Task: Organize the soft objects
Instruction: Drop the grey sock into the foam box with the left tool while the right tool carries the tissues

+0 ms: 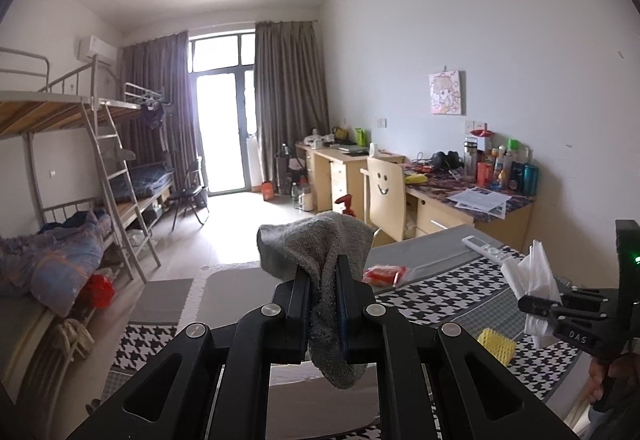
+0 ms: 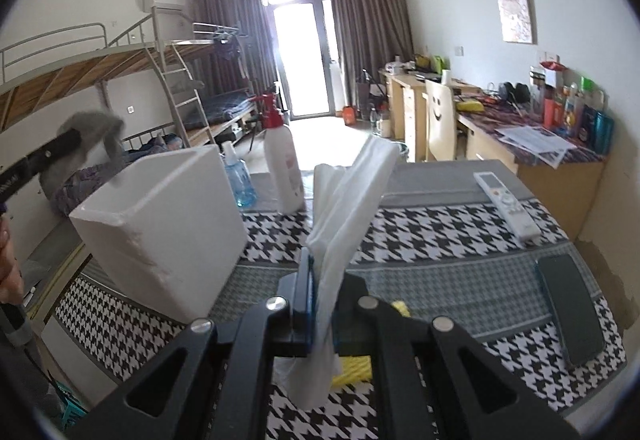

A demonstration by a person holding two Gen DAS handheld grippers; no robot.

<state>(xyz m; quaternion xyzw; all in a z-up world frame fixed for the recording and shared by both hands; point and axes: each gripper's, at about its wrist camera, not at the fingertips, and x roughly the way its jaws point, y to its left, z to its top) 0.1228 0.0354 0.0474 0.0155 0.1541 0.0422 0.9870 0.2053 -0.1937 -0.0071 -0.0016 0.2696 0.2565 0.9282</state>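
Left gripper [image 1: 323, 280] clamps grey sock [image 1: 320, 252]; right gripper [image 2: 325, 280] clamps white tissue [image 2: 348, 208]. White box [image 2: 160, 224], lotion bottle [image 2: 282, 168], remote [image 2: 506, 204] crowd tabletop [image 2: 440, 272].

Left wrist view: grey sock [image 1: 320, 268] mid-section hidden btwn the left gripper [image 1: 323, 288] fingers; only top bunch & bottom tip show. Right gripper [image 1: 540, 306] cut off at right edge, its fingers partly covered by the white tissue [image 1: 534, 280]. Yellow sponge [image 1: 497, 349] partly hidden behind gripper linkage. Red packet [image 1: 385, 274] label too small to read. Desk bottles [image 1: 508, 168] too small to tell apart.

Right wrist view: sponge [image 2: 354, 367] mostly hidden under the right gripper [image 2: 322, 304] (only yellow corners show). Left gripper [image 2: 44, 156] & sock [image 2: 94, 130] blurred, cut off at left edge. Blue bottle [image 2: 239, 184] partly behind white box [image 2: 168, 232]. Remote [image 2: 506, 202] buttons illegible.
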